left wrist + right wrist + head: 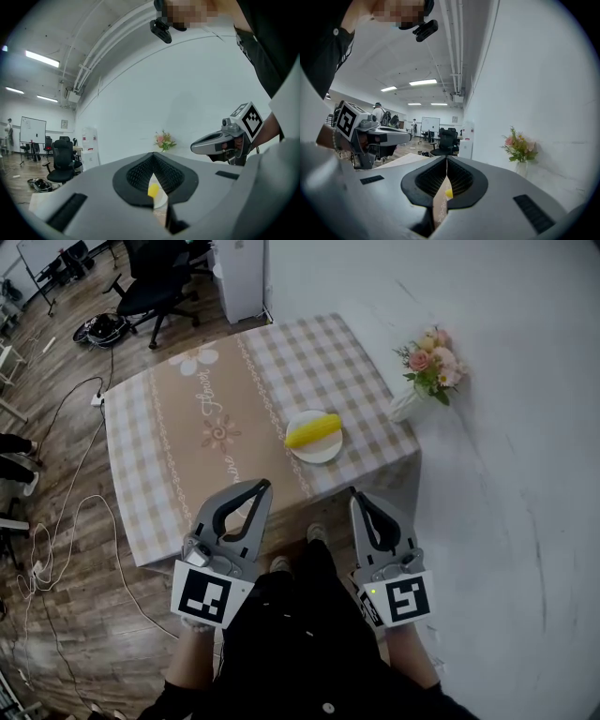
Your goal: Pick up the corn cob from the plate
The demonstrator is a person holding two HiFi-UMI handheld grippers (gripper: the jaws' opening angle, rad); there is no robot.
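Note:
A yellow corn cob (313, 430) lies on a small white plate (319, 451) near the right edge of a checked table (178, 427). Both grippers hang in front of the table's near edge, well short of the plate. My left gripper (262, 486) is shut with nothing in it. My right gripper (354, 493) also looks shut and empty. In the left gripper view a sliver of the corn cob (153, 190) and plate shows through the jaw notch, and the other gripper (220, 141) is at right. In the right gripper view the corn cob (448, 192) is a small yellow spot in the notch.
A white vase of pink flowers (427, 367) stands off the table's right corner by the wall. Black office chairs (155, 282) stand beyond the far end. Cables (52, 521) trail over the wood floor at left. The person's dark clothing (300, 634) fills the bottom.

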